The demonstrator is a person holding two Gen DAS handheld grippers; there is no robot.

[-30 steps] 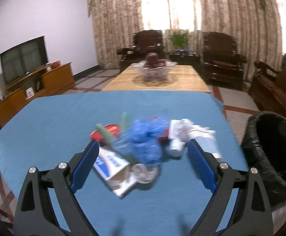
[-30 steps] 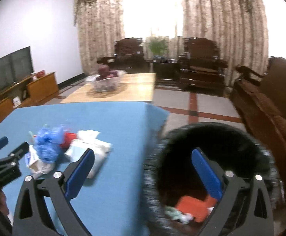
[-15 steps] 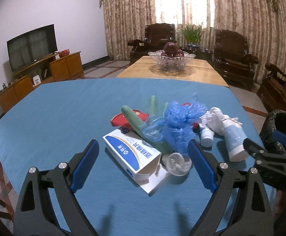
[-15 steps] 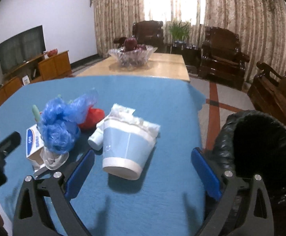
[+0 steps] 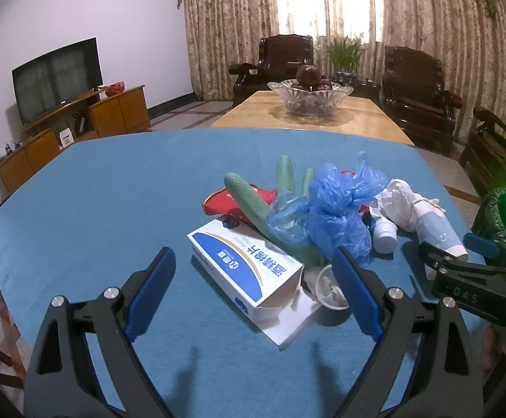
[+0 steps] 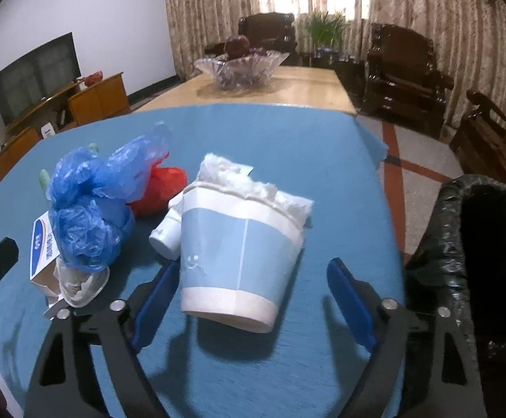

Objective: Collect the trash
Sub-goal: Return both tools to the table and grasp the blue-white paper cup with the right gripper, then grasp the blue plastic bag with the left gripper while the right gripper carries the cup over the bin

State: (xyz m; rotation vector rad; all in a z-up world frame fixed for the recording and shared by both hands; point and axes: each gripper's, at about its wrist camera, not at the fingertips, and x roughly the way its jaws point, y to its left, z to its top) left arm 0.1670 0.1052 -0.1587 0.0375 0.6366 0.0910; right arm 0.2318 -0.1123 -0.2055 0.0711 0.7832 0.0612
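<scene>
1. Lying on its side on the blue surface (image 6: 322,160), the paper cup (image 6: 239,254) sits base-first just ahead of the right tongs (image 6: 249,299), gaping and empty.
2. Left tongs (image 5: 253,289), also spread and empty, face the white box (image 5: 246,268); the right is nearer the cup.
3. Bin (image 6: 462,244) stands right.

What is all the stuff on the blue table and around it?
Blue-and-white paper cup: one, on its side, stuffed with white tissue, between right gripper's fingers.
Crumpled blue plastic bag: one, pile's middle.
White-and-blue cardboard box: one, open, pile's near side.
Green rubber glove: one, under bag.
Small white bottle: one, beside cup.
Red wrapper: one, behind box.
Black-lined trash bin: one, right of table.
Blue tablecloth: one.
Left gripper: open.
Right gripper: open.
</scene>
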